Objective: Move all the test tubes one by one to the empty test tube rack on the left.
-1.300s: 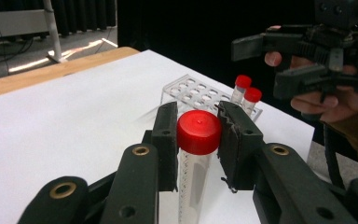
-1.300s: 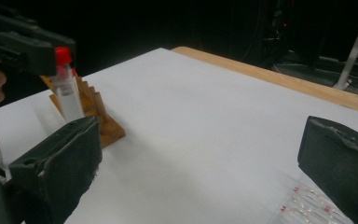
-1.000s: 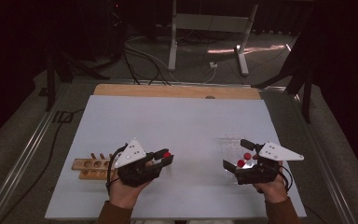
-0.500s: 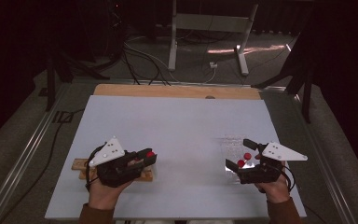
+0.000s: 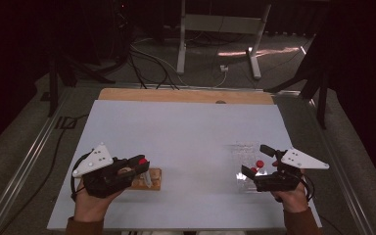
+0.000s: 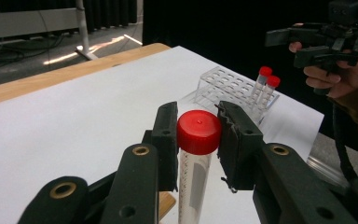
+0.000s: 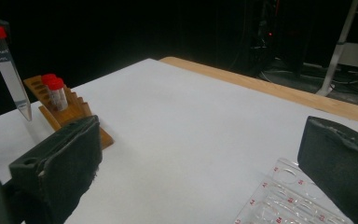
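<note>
on clear rack (image 7: 292, 201): "a4", "b4"

A lab-style recording space is showing here: a white-topped work table (image 5: 191, 137) is standing on grey carpet amid dark surroundings, trailing black floor cables (image 5: 147, 58) and a grey metal stand (image 5: 220, 29).

wooden rack (image 5: 147, 180) front-left on table (image 5: 186, 132) | clear rack (image 5: 242, 152) front-right, two tubes (image 6: 265, 85) inside

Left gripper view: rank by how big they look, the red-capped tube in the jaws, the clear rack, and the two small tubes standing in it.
1. Red-capped tube, though nearness to the camera inflates it.
2. Clear rack.
3. Two small tubes; they look alike, so unranked against each other.
</note>
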### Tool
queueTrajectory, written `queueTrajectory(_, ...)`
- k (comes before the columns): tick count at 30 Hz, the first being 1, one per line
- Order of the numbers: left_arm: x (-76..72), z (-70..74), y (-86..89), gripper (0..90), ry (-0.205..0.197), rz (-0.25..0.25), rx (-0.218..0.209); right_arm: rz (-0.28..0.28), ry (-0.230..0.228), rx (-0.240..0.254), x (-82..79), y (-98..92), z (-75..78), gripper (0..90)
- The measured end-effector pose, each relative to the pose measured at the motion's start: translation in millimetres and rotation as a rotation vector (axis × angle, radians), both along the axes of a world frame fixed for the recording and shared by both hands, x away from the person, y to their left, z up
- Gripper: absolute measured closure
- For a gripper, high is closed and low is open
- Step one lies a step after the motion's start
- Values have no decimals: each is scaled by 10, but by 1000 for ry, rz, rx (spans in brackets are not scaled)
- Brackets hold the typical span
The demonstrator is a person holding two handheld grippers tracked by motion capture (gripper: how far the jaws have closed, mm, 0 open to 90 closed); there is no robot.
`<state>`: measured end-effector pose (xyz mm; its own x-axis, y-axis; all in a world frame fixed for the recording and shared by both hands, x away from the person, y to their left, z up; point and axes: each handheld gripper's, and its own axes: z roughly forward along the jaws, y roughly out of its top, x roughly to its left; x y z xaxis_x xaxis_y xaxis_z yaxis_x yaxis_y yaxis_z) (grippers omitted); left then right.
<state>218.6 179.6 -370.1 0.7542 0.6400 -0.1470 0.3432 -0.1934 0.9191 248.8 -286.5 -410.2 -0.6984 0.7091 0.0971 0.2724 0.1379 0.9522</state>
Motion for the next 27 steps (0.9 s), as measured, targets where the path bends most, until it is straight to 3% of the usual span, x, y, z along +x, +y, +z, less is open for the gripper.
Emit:
queueTrajectory(5,-23,48,123,708,-8,34,7,0,1,-1,3,2,-4,0)
queueTrajectory(15,-36,67,294,707,-45,155,31,-2,-1,4,2,-9,-2,0)
queueTrajectory(27,29,-81,367,705,-95,267,52,-1,-3,7,1,-14,-3,0)
